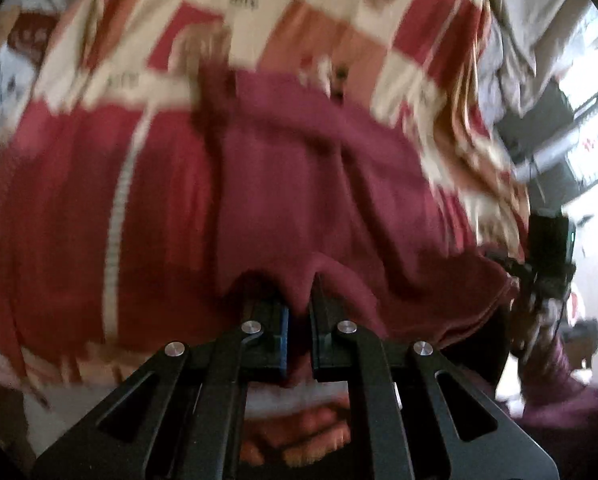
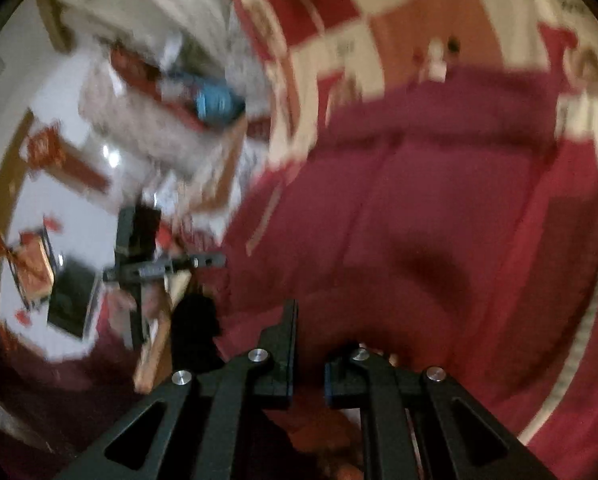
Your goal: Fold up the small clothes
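Note:
A dark red garment (image 1: pixel 299 184) lies spread over a red, cream and orange checked blanket (image 1: pixel 339 20); both views are motion-blurred. My left gripper (image 1: pixel 297 304) is shut on a fold of the garment's near edge, which bunches up between the black fingers (image 1: pixel 323 312). In the right wrist view the same garment (image 2: pixel 439 220) fills the middle and right. My right gripper (image 2: pixel 311 344) is shut on the garment's near edge, and cloth drapes over its right finger. The right gripper also shows at the right edge of the left wrist view (image 1: pixel 539 268), and the left gripper shows in the right wrist view (image 2: pixel 147 268).
The checked blanket (image 2: pixel 419 20) covers the surface under the garment. White and grey bedding (image 1: pixel 531 32) lies beyond its right edge. To the left in the right wrist view are a blue object (image 2: pixel 215 100), white floor (image 2: pixel 51 200) and dark items.

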Motion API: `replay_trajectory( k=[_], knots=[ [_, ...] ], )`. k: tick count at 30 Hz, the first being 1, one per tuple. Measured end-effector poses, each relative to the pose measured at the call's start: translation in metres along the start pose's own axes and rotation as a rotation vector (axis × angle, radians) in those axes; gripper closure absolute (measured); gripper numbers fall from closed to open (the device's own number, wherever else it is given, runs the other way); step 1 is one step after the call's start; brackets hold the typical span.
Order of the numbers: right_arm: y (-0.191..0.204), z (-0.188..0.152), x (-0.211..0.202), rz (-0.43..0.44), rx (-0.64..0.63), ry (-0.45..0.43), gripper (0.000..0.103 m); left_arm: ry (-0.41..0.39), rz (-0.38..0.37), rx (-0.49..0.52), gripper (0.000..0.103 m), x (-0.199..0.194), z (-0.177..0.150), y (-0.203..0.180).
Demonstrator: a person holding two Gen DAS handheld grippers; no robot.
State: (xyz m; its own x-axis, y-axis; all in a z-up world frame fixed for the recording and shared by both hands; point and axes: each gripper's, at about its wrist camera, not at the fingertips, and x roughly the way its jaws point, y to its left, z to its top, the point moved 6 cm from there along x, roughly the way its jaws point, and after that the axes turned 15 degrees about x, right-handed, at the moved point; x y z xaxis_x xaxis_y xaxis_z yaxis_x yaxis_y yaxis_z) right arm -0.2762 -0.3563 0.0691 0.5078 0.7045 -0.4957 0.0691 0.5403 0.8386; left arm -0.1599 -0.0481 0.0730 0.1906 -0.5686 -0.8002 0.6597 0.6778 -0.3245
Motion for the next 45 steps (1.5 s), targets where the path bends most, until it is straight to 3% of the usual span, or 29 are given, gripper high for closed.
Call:
replay_trajectory(
  k=[4,7,13,16,17,18,20,22,24,27,34,39,45],
  knots=[
    [-0.010,0.064,-0.006,0.005,0.049,-0.167,0.094,-0.106,-0.003,-0.038,0.097,0.018,0.069,0.020],
    [-0.023,0.109,-0.007,-0.003,0.092,-0.245,0.095,-0.154,0.017,-0.055,0.097,0.042,0.117,0.036],
    [-0.080,0.184,0.016,-0.079,0.243,-0.321,0.095,-0.131,0.036,-0.140,0.096,0.117,0.182,0.073],
    [-0.118,0.201,0.032,-0.145,0.350,-0.268,0.084,-0.132,0.001,-0.249,0.092,0.141,0.184,0.099],
    [-0.124,0.203,0.030,-0.135,0.376,-0.260,0.070,-0.138,-0.009,-0.269,0.089,0.144,0.183,0.105],
    [-0.126,0.205,0.021,-0.115,0.391,-0.285,0.056,-0.146,-0.010,-0.273,0.083,0.143,0.179,0.108],
    [-0.121,0.207,-0.003,-0.090,0.360,-0.350,0.051,-0.152,-0.006,-0.262,0.067,0.139,0.176,0.112],
    [-0.107,0.206,-0.018,-0.102,0.289,-0.372,0.051,-0.172,0.026,-0.254,0.044,0.130,0.175,0.112],
    [-0.083,0.196,-0.015,-0.138,0.153,-0.340,0.051,-0.211,0.055,-0.230,0.041,0.122,0.178,0.108],
    [-0.068,0.185,0.022,-0.320,-0.002,-0.287,0.051,-0.201,0.066,-0.202,0.041,0.126,0.181,0.101],
    [-0.136,0.240,0.082,-0.515,0.119,-0.303,0.058,-0.033,0.196,-0.171,0.041,0.178,0.167,0.120],
    [-0.141,0.250,0.086,-0.538,0.121,-0.299,0.058,-0.017,0.189,-0.178,0.041,0.181,0.163,0.126],
    [-0.101,0.195,0.034,-0.445,0.102,-0.276,0.054,-0.060,0.128,-0.170,0.041,0.140,0.151,0.110]
  ],
)
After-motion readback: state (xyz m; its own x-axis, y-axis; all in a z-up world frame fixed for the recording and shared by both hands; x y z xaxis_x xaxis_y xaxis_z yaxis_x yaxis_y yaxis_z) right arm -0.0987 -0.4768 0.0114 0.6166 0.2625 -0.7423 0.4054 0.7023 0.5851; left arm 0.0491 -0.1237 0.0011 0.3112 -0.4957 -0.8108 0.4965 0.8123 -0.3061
